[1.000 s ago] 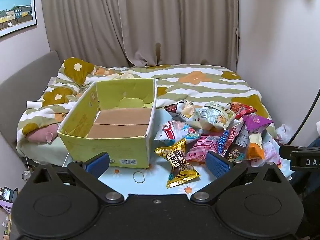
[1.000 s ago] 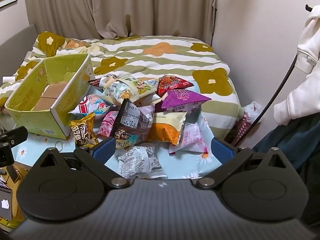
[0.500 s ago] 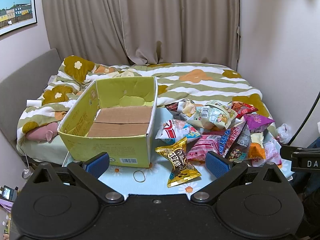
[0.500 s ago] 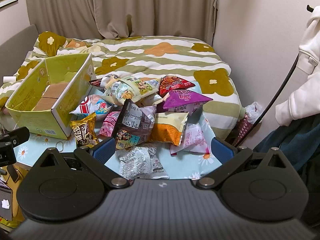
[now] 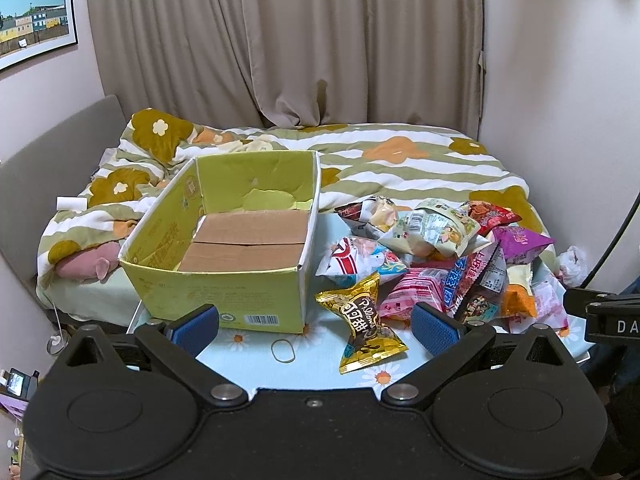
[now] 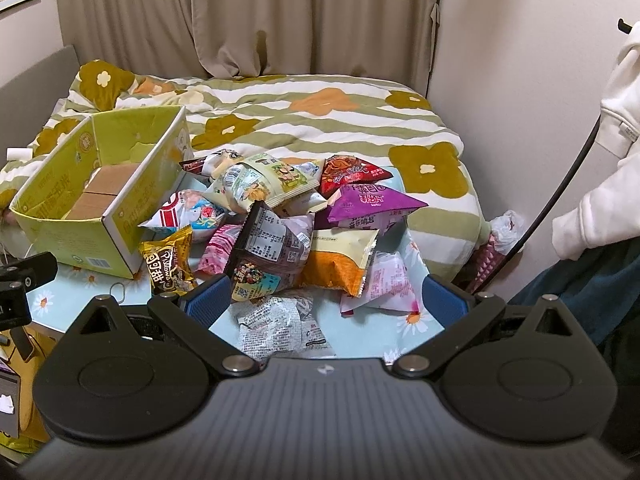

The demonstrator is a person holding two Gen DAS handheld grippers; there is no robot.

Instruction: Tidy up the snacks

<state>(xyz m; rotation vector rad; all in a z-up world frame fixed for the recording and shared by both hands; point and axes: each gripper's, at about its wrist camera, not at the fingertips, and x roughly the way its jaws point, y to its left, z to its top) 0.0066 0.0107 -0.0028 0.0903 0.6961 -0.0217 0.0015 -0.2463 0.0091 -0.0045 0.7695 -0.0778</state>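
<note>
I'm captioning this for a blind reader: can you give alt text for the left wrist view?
An open, empty-handed left gripper hovers over a floral-clothed table holding an empty yellow-green cardboard box and, to its right, a heap of snack packets, a gold packet nearest. Behind are a flower-print bed and beige curtains.

A home bedroom: a bed (image 5: pixel 400 168) with a flowered, striped quilt, beige curtains (image 5: pixel 280 40) behind it, and a framed picture (image 5: pixel 32 16) (coloured houses) left of the curtains.
</note>
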